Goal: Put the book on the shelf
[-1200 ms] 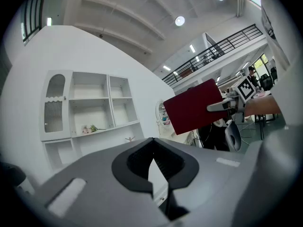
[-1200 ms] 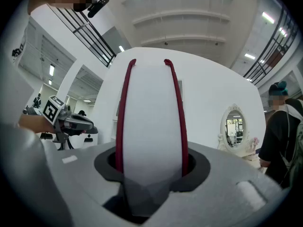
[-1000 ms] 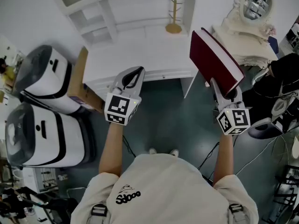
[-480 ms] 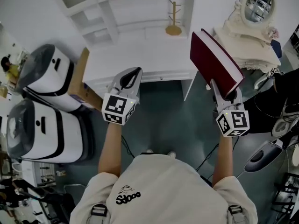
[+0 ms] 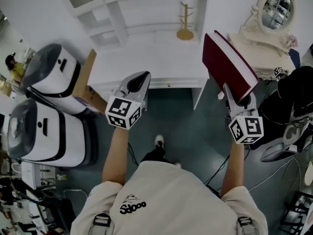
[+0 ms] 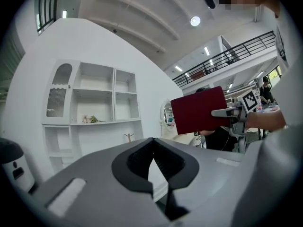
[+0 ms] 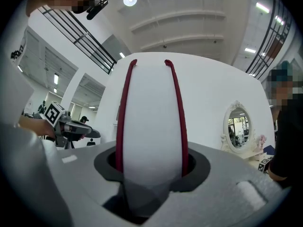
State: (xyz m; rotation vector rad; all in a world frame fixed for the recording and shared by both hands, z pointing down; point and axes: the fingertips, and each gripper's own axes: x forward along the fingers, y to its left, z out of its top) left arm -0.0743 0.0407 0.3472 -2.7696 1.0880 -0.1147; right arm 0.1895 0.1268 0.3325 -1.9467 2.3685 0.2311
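A dark red hardcover book (image 5: 229,62) is held up on edge, right of the white desk (image 5: 151,62). My right gripper (image 5: 236,96) is shut on its lower end. In the right gripper view the white page edge of the book (image 7: 151,122) fills the space between both pads of the right gripper (image 7: 151,167). My left gripper (image 5: 140,78) hovers over the desk's front edge, jaws together and empty. The left gripper (image 6: 152,141) faces the white shelf unit (image 6: 94,103), and the book (image 6: 199,110) shows to its right. The shelf unit (image 5: 142,6) stands behind the desk.
A wooden peg stand (image 5: 185,21) is on the desk's back right. A dresser with an oval mirror (image 5: 277,5) stands to the right. Two white appliances (image 5: 46,75) (image 5: 39,136) and a cardboard box (image 5: 84,84) sit left of the desk. Cables and dark gear (image 5: 288,131) lie at the right.
The person has stepped; one foot now shows under the chest. Desk and shelf sit slightly nearer. Both grippers keep their pose, the book still clamped.
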